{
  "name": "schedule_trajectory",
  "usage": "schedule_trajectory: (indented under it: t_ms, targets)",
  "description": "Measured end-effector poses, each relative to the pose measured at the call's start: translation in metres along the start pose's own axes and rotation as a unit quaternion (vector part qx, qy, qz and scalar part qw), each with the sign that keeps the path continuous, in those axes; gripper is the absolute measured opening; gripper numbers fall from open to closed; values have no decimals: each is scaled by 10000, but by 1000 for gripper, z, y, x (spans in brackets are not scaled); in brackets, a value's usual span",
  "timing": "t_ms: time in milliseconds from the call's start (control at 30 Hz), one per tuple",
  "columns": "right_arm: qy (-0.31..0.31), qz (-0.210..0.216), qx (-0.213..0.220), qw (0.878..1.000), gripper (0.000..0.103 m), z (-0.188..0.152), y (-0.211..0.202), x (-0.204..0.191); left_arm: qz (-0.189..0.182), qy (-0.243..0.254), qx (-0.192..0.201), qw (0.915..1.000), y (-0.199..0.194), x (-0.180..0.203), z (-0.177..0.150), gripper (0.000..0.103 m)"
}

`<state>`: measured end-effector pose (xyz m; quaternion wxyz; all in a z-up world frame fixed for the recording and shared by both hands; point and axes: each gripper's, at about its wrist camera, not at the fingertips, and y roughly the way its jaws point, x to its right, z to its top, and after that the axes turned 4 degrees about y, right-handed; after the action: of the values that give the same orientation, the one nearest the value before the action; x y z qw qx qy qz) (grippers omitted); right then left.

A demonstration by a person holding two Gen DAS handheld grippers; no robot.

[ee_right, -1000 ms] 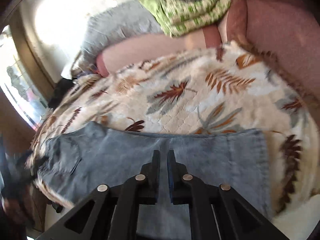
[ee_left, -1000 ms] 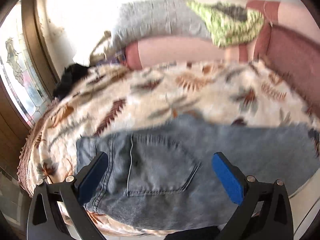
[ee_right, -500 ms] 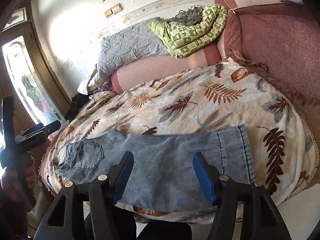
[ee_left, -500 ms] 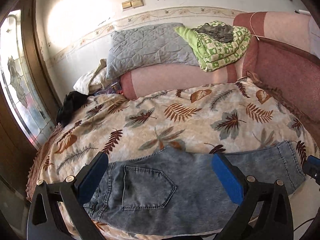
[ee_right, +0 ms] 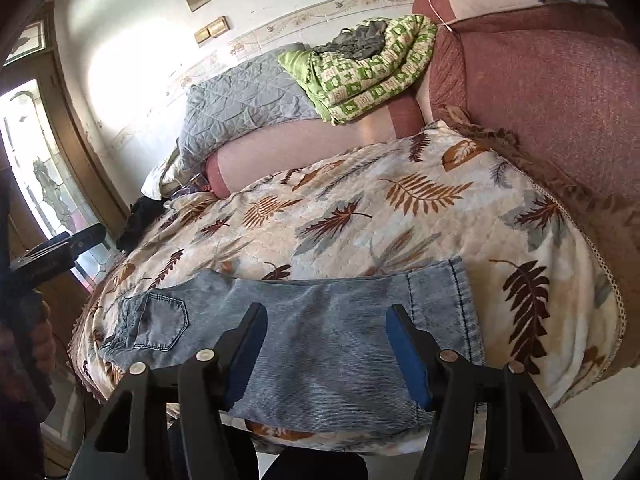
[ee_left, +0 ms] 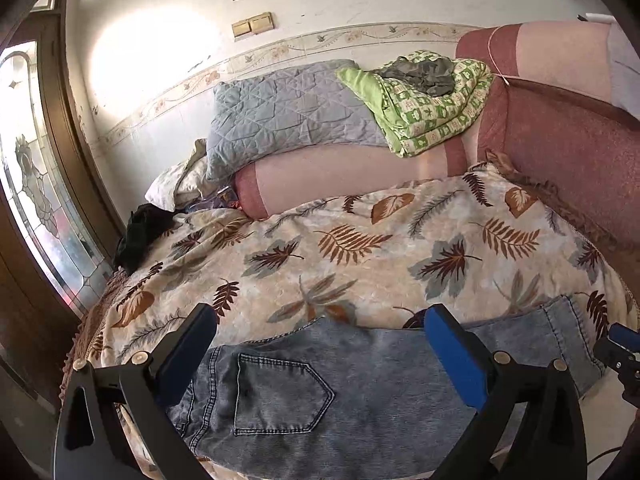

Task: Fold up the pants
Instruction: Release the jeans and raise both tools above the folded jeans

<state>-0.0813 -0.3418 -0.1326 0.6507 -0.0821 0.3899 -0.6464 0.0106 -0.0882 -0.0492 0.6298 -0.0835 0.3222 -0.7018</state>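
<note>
Light blue denim pants [ee_left: 360,392] lie flat along the near edge of the bed, folded lengthwise, back pocket up at the left, hems at the right. My left gripper [ee_left: 320,336] is open and empty, raised above the waist and pocket end. In the right wrist view the pants [ee_right: 320,328] stretch from the pocket at left to the hem at right. My right gripper [ee_right: 324,332] is open and empty, held above the leg part. The right gripper's tip shows at the far right of the left wrist view [ee_left: 618,350].
The bed carries a leaf-print quilt [ee_left: 360,248]. At the back lie a pink bolster [ee_left: 340,176], a grey quilted pillow [ee_left: 288,112] and a green folded blanket [ee_left: 424,100]. A dark garment [ee_left: 140,232] sits at the left edge. A reddish headboard [ee_left: 568,148] rises at right.
My right gripper opened and let go of the pants. Both grippers lifted back from the bed, so the pants look smaller and lower in both views.
</note>
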Motion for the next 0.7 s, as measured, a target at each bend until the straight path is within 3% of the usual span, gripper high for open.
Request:
schedule_trajectory:
  t_ms: [300,700]
  targets:
    - [21,-38,53,10000,65,1,-9,1,93,78,88,9999,-14,-2,0,103]
    - [-497,-5,46,9988,65,0,-14,-43,239,-367,290,9986,-35,-49,-4,103]
